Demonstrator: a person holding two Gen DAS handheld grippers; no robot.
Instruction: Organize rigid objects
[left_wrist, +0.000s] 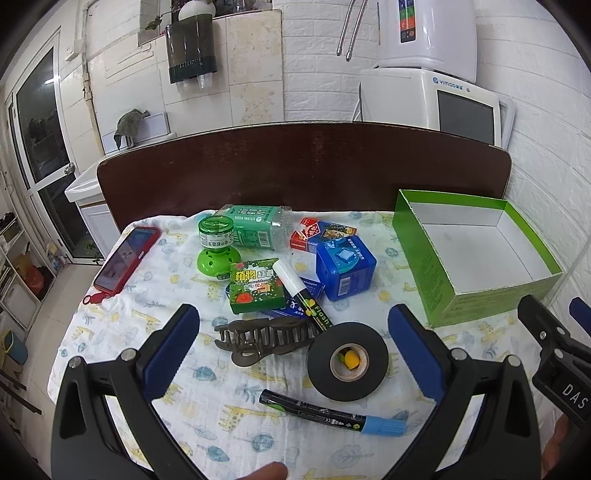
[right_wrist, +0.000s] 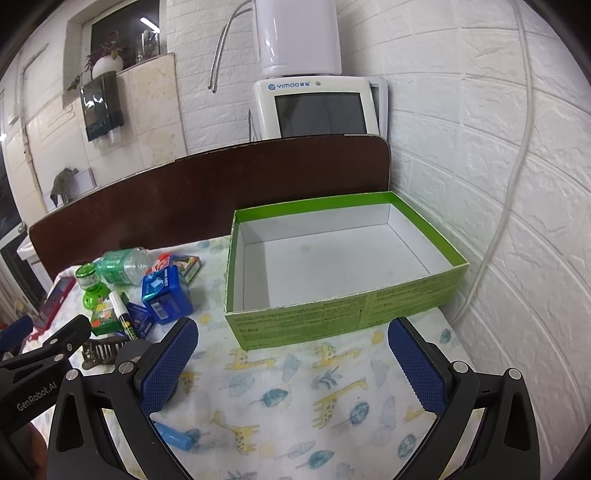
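My left gripper (left_wrist: 293, 332) is open above a black tape roll (left_wrist: 347, 361), a brown hair claw (left_wrist: 258, 338) and a black marker with a blue cap (left_wrist: 332, 412). Beyond them lie a white-capped marker (left_wrist: 303, 295), a green box (left_wrist: 256, 288), a blue box (left_wrist: 345, 267), a green jar (left_wrist: 216, 243), a soda bottle (left_wrist: 255, 225) and a red-blue card box (left_wrist: 321, 234). My right gripper (right_wrist: 293, 347) is open and empty just in front of the empty green box (right_wrist: 332, 258), which also shows in the left wrist view (left_wrist: 476, 254).
A red phone (left_wrist: 125, 260) lies at the table's left. A dark wooden board (left_wrist: 295, 166) stands along the back edge. A white brick wall (right_wrist: 517, 221) with a hose runs along the right. The giraffe-print cloth (right_wrist: 314, 398) covers the table.
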